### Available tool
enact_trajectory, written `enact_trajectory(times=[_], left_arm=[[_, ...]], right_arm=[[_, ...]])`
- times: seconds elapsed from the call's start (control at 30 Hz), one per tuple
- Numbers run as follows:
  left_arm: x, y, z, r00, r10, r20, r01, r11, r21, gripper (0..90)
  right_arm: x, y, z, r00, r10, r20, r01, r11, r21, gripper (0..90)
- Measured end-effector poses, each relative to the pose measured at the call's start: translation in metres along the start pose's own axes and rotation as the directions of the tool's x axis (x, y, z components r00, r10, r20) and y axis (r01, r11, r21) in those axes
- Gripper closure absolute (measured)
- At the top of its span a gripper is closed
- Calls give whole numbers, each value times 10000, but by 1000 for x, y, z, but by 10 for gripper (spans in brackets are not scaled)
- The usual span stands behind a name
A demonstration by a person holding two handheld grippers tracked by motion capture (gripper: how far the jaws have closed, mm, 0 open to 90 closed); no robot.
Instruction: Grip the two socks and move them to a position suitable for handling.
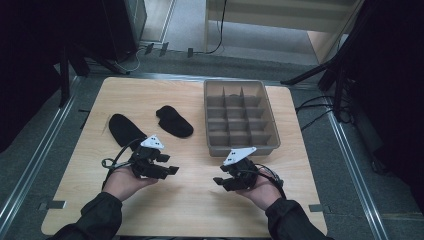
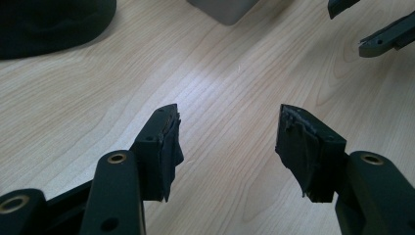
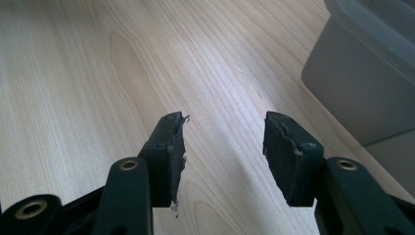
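Over bare table (image 1: 190, 200) — both tongs, left (image 1: 172, 167) and right (image 1: 218, 181), gape empty.

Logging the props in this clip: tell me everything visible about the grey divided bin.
The grey bin is a rectangular tray, plastic by its look, split by thin dividers into a grid of small compartments, three across. All but the far middle cell, where something dark shows, look empty. It sits flat on the right rear part of the wooden table, right of two black socks. Nothing grips it; the right tool is open just in front of its near edge.
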State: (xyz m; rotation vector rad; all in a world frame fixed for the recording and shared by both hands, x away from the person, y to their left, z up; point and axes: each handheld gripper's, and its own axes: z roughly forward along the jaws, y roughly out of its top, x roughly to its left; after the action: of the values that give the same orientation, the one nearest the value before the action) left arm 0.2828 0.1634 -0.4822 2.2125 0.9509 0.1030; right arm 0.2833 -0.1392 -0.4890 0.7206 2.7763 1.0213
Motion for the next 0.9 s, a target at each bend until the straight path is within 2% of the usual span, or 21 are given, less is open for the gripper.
enact_trajectory(times=[0.13, 0.17, 0.2, 0.23, 0.33, 0.63, 0.87, 0.9], left_arm=[[0, -1, 0, 10000, 23, -48, -23, 10000, -21, 392], [0, -1, 0, 10000, 24, -54, -24, 10000, -12, 388], [0, -2, 0, 10000, 40, -48, -40, 10000, 5, 382], [0, -2, 0, 10000, 40, -48, -40, 10000, 5, 381], [1, -1, 0, 10000, 25, -17, -25, 10000, 10, 377], [4, -3, -2, 10000, -42, -59, 42, 10000, 6, 369], [6, -5, -4, 10000, -47, -75, 47, 10000, 29, 367], [6, -5, -5, 9996, -252, -97, 252, 9997, -16, 371]], right_arm=[[0, 1, -1, 9999, 21, -136, -22, 9999, -129, 502], [-1, 1, -1, 9995, 158, -268, -163, 9997, -188, 501], [-1, 3, -4, 9955, 524, -785, -568, 9969, -551, 498], [0, 4, -5, 9949, 529, -855, -592, 9956, -723, 497], [2, 4, -7, 9955, 521, -794, -584, 9951, -796, 494], [1, 3, -5, 9972, 470, -575, -502, 9972, -554, 490], [1, 4, -4, 9972, 473, -584, -503, 9975, -498, 490], [1, 5, -3, 9973, 441, -587, -469, 9978, -474, 490]])
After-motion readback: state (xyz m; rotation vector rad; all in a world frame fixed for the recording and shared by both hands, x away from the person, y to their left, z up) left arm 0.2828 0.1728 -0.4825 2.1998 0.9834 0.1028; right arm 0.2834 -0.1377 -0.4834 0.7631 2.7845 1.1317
